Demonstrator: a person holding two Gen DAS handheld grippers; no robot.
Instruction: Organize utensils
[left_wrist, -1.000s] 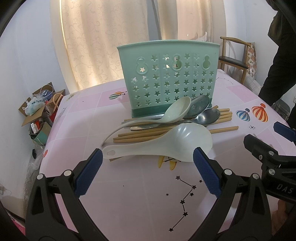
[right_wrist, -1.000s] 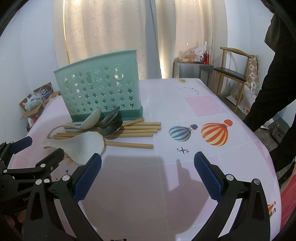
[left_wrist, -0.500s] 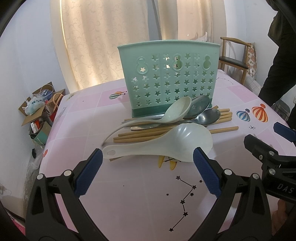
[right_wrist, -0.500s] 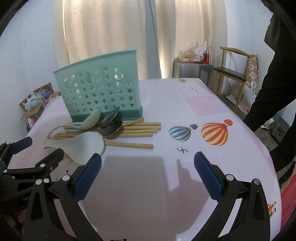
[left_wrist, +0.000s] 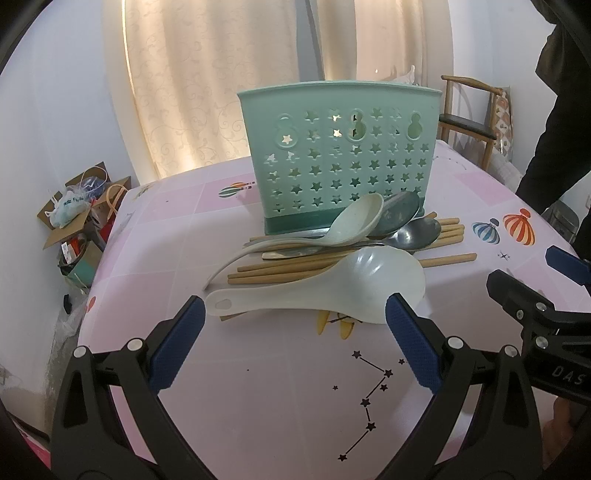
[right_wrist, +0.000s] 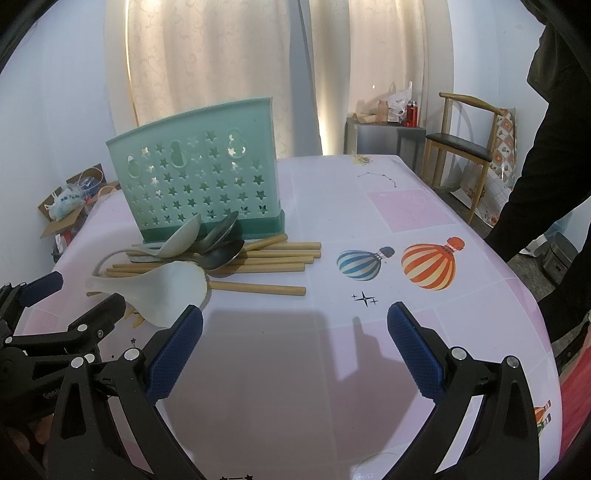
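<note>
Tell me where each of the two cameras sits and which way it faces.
Left wrist view: sits on the left tool, open, facing the big white ladle, chopsticks and green holder; the right tool shows at its right edge.
Right wrist view: sits on the right tool, open, facing bare pink table right of the pile; the left tool shows at its lower left.
Both show the holder, ladle, chopsticks and wooden chair.
</note>
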